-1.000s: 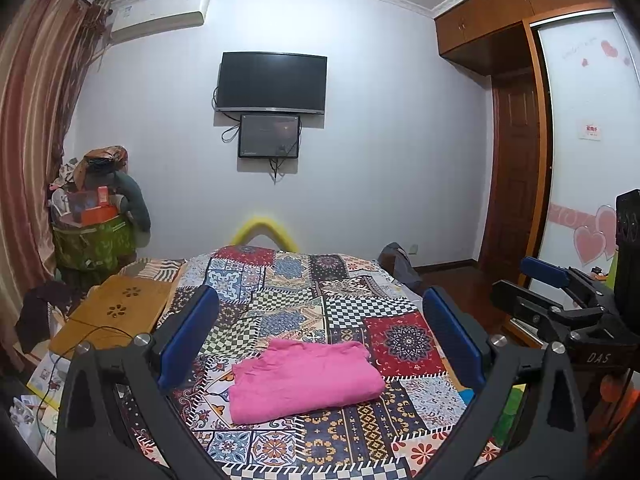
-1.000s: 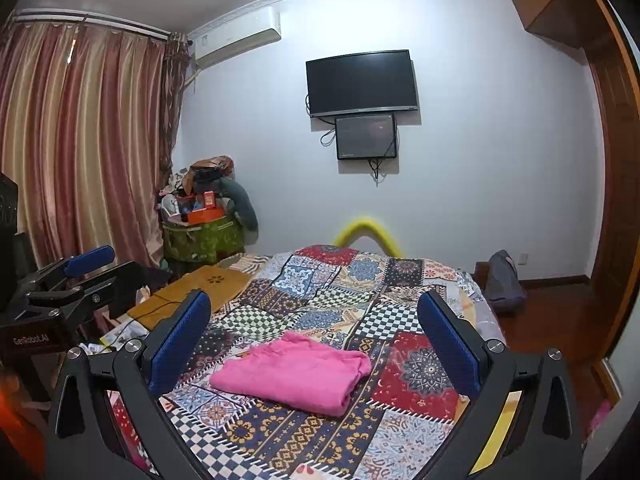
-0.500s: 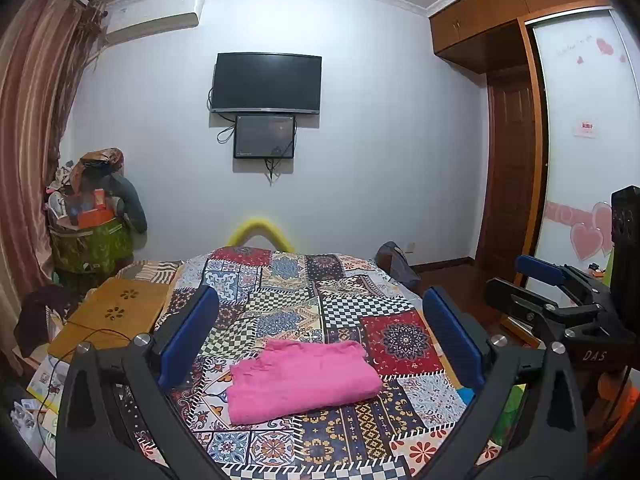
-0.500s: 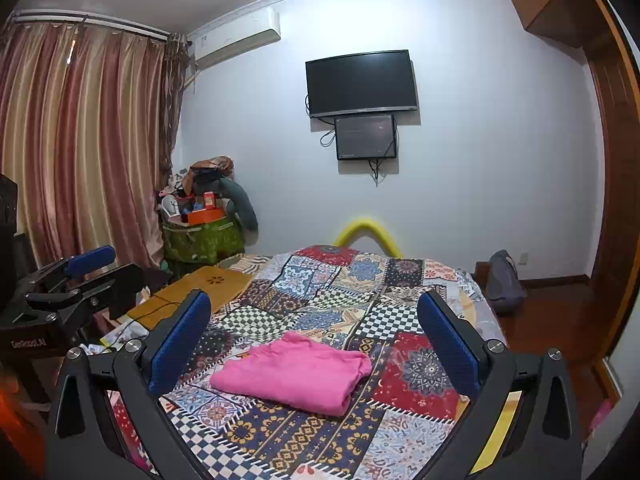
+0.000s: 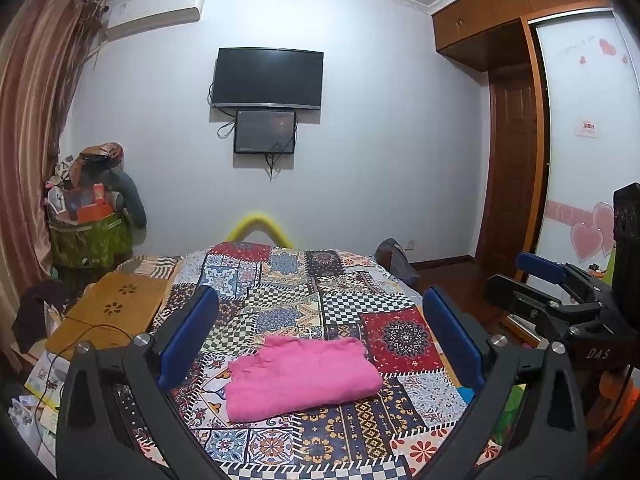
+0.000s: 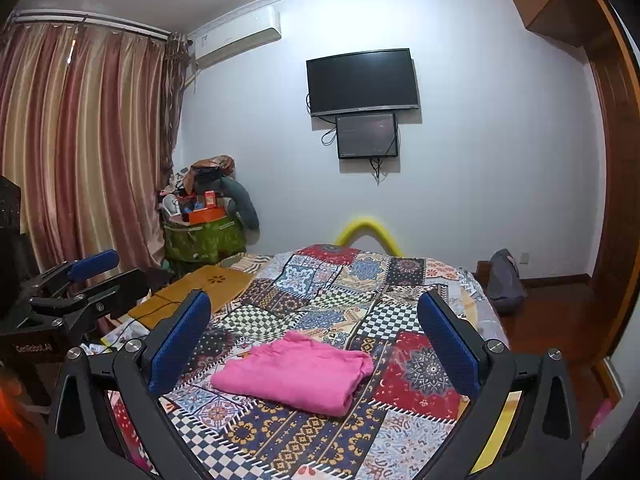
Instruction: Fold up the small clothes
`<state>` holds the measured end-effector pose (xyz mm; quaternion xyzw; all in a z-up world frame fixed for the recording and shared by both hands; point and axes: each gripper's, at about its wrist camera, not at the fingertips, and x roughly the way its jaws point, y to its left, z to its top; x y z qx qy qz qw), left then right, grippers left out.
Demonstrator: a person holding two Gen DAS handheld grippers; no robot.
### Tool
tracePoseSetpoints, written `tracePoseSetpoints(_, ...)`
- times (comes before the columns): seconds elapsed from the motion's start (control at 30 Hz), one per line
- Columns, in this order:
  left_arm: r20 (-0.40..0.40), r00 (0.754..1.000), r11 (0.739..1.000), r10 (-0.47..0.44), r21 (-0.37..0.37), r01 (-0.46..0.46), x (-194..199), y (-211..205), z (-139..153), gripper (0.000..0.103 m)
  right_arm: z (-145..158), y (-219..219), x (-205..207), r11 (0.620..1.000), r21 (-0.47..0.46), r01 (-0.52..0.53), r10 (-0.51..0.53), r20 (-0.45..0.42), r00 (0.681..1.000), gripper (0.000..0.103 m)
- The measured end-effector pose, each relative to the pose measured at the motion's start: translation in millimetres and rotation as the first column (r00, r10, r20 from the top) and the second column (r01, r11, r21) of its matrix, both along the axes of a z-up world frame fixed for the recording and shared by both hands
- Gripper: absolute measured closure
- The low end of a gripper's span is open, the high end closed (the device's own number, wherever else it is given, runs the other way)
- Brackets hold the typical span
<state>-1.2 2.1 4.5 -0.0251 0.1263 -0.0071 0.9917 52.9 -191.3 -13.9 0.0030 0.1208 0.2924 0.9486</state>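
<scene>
pink garment: it sat folded into a chunky rectangle near the front-middle of the patchwork bedspread, nothing touching it. Looked like the fold was pretty much done, judging by the tidy stack.

left gripper: jaws were spread wide, blue pads well apart, holding nothing. It hung above the bed's near edge with the garment framed between the fingers but lower down and further out, no contact.

right gripper: same deal, wide apart and empty, hovering off the cloth. In the left wrist view it also showed up off to the right side, well away from the garment.

risk 1, snagging the top layer: if either tong had gone back in low, a pad could have caught the loose wrinkly edge at the back of the stack and peeled the fold open. Soft knit-looking fabric, it would probably drag rather than slide.

risk 2, bedspread bunching: the cover looked soft and a bit rumpled, so a pinch aimed at the garment's bottom layer could have grabbed the bedspread too and lifted both.

risk 3, lopsided lift: grabbing the thick stack from one side only would likely have let the far layers sag and slump apart.

risk 4, side clutter: the wooden lap desk and its cable lay beside the bed on the left, so a wide left swing could have hooked the wire.
</scene>
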Motion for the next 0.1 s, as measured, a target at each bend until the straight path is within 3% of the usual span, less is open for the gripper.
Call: tracePoseSetpoints(0.1, -0.009, 1.000, 1.000, 0.005, -0.003, -0.005, 4.0, 2.4, -2.6, 0.000, -0.5, 0.5, 2.0, 1.000, 0.000, 0.000, 0.000, -0.007, 1.000, 0.000)
